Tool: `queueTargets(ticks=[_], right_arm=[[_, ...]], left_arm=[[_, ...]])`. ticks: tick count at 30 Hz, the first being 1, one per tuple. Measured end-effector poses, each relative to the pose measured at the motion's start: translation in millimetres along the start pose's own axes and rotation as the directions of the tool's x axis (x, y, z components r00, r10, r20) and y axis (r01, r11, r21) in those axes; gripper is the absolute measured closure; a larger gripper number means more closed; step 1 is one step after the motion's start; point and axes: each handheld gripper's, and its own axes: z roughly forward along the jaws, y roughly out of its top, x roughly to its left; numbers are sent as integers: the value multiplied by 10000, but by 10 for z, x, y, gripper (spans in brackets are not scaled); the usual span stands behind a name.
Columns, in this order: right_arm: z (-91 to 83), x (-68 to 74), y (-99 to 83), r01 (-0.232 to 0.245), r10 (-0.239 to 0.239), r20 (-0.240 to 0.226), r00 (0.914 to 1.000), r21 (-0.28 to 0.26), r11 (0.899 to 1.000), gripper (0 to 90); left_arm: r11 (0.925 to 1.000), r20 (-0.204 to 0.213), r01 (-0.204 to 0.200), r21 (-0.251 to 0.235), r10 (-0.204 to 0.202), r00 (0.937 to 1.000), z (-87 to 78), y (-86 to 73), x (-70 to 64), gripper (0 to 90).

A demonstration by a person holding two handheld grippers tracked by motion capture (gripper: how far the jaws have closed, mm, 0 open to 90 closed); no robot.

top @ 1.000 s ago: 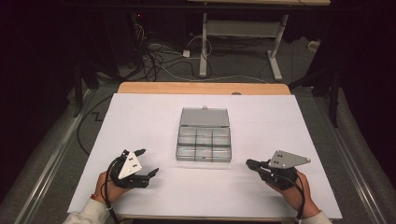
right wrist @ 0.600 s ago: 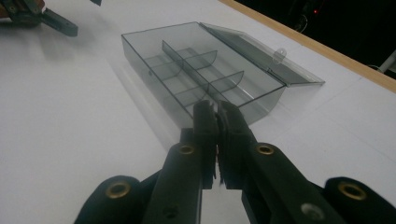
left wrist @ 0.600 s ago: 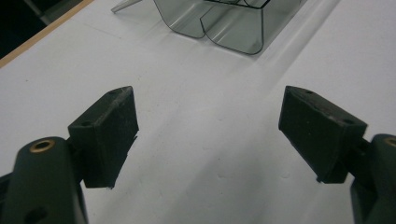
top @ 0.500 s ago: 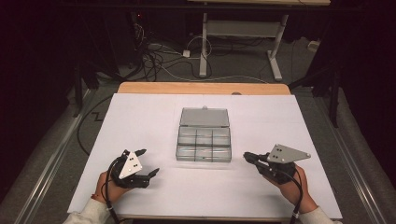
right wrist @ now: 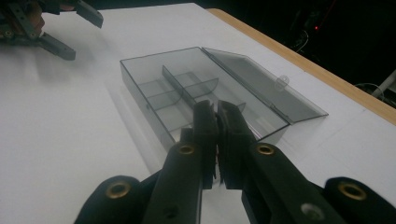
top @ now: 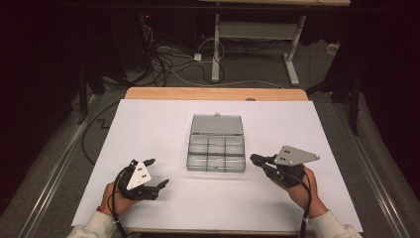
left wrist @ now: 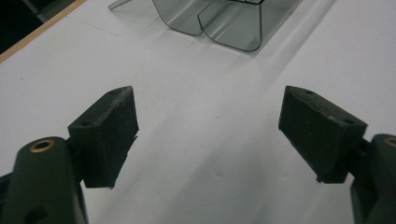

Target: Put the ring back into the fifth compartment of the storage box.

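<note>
The clear box (top: 216,147) sits mid-table on the white sheet (top: 148,124), lid (top: 217,124) flung open. Right gripper (top: 253,158) hovers just beside its right edge, jaws pinched together, holding nothing. Left gripper (top: 157,172) waits near the front-left, jaws wide.

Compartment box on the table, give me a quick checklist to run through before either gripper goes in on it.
1. Lid swung open and lying flat behind the compartment box: ok.
2. Compartments free of parts: ok, as far as the high view and the right gripper view show.
3. Left gripper open, nothing between its jaws: ok.
4. Right gripper open for a grasp: not ok, its jaws are shut together with nothing held.
5. Both grippers clear of the box: ok, each sits apart from it on the white table cover.
6. Right gripper pointed at the box: ok, it faces the box's near right corner.
</note>
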Motion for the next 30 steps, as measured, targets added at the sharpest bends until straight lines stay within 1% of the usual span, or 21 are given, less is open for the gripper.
queueTargets(ticks=[3,8,13,19,23,28,30], right_arm=[[73,13,47,152,-152,-48,9999,-14,9999,877],[189,37,112,239,-240,-190,9995,-37,9997,877],[321,45,162,273,-273,-239,9993,2,9996,877],[482,55,222,465,-462,-241,9986,115,9989,877],[563,45,229,418,-413,-279,9988,168,9990,877],[660,31,250,457,-453,-194,9988,224,9987,877],[697,23,258,396,-391,-217,9990,233,9989,877]], left_arm=[[10000,4,-19,28,19,10000,0,-1,-1,191],[10000,4,2,22,-2,10000,-8,-7,3,192],[10000,-1,-5,3,5,10000,-11,-5,7,191],[10000,-12,-18,1,18,10000,-14,-3,-1,191],[10000,11,-23,50,23,10000,-10,-9,1,191],[10000,31,-26,41,26,10000,-9,-10,0,191],[10000,35,-45,70,45,10000,-7,-9,2,191]])
